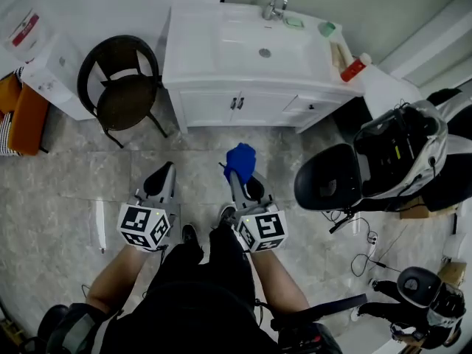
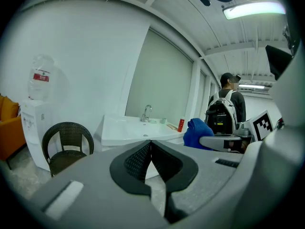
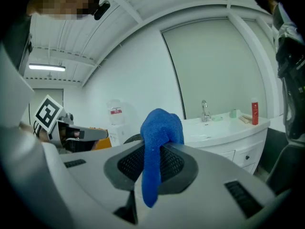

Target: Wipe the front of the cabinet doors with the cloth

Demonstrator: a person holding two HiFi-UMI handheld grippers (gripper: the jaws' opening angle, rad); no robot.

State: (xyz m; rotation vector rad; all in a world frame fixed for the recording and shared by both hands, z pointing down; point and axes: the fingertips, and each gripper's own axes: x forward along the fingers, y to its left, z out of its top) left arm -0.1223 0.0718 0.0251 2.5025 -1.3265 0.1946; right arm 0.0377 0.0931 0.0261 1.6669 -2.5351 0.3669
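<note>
A white vanity cabinet (image 1: 243, 108) with two doors and dark handles stands against the far wall, under a white basin. My right gripper (image 1: 234, 174) is shut on a blue cloth (image 1: 240, 160), which bunches above the jaws and hangs down between them as the blue cloth (image 3: 157, 147) in the right gripper view. It is held over the tiled floor, well short of the cabinet doors (image 3: 240, 156). My left gripper (image 1: 160, 178) hangs beside it at the left, shut with nothing in it; its black pads (image 2: 150, 163) meet. The cabinet (image 2: 138, 137) lies ahead of it.
A dark wicker chair (image 1: 118, 87) stands left of the cabinet, a white water dispenser (image 1: 44, 65) further left. A black and white machine (image 1: 383, 157) and cables lie at the right. A red bottle (image 1: 352, 69) and a tap (image 1: 276, 4) sit on the basin top. A person (image 2: 228, 109) stands behind.
</note>
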